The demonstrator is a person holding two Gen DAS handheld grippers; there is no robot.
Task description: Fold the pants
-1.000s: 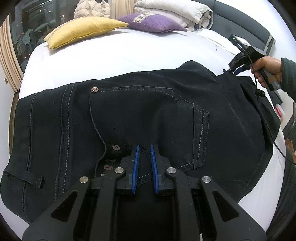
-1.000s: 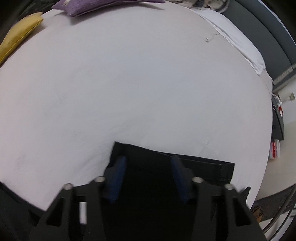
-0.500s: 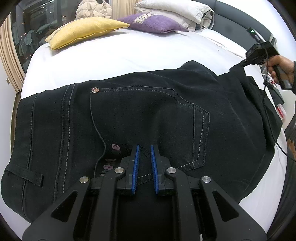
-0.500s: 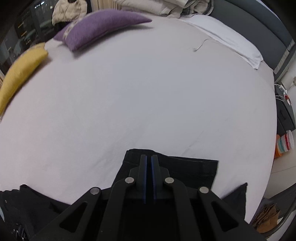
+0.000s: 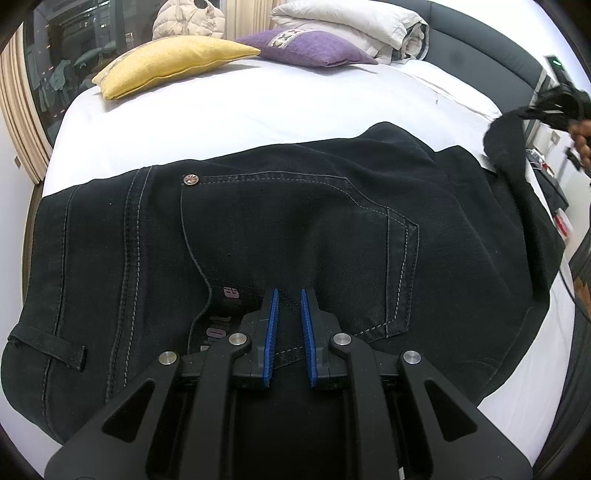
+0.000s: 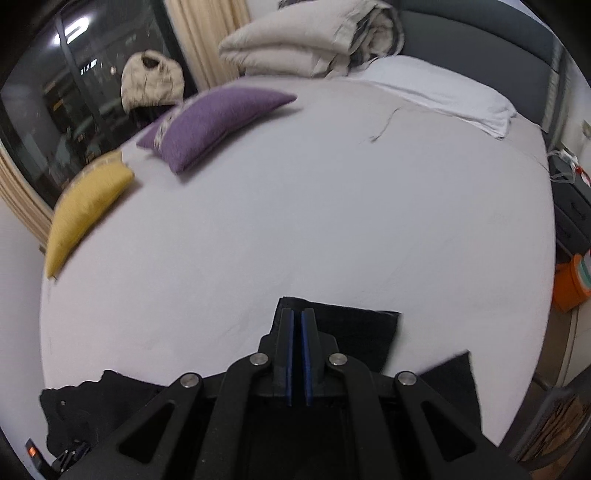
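Black jeans (image 5: 295,229) lie across the white bed (image 5: 258,110), seat and back pocket facing up. My left gripper (image 5: 287,295) rests on the waistband edge with its blue pads a narrow gap apart and the fabric between them. My right gripper (image 6: 296,314) is shut on the hem of a pant leg (image 6: 354,332) and holds it above the bed. In the left wrist view the right gripper (image 5: 554,107) appears at the far right with the lifted leg (image 5: 509,147) hanging from it.
A yellow pillow (image 5: 170,62) and a purple pillow (image 5: 306,46) lie at the head of the bed, with a rolled duvet (image 5: 351,18) behind. A white pillow (image 6: 443,92) sits at the far right. A nightstand (image 6: 569,206) stands beside the bed.
My right gripper closed on the pant leg hem and lifted it up off the bed. The left gripper stayed in place on the waistband.
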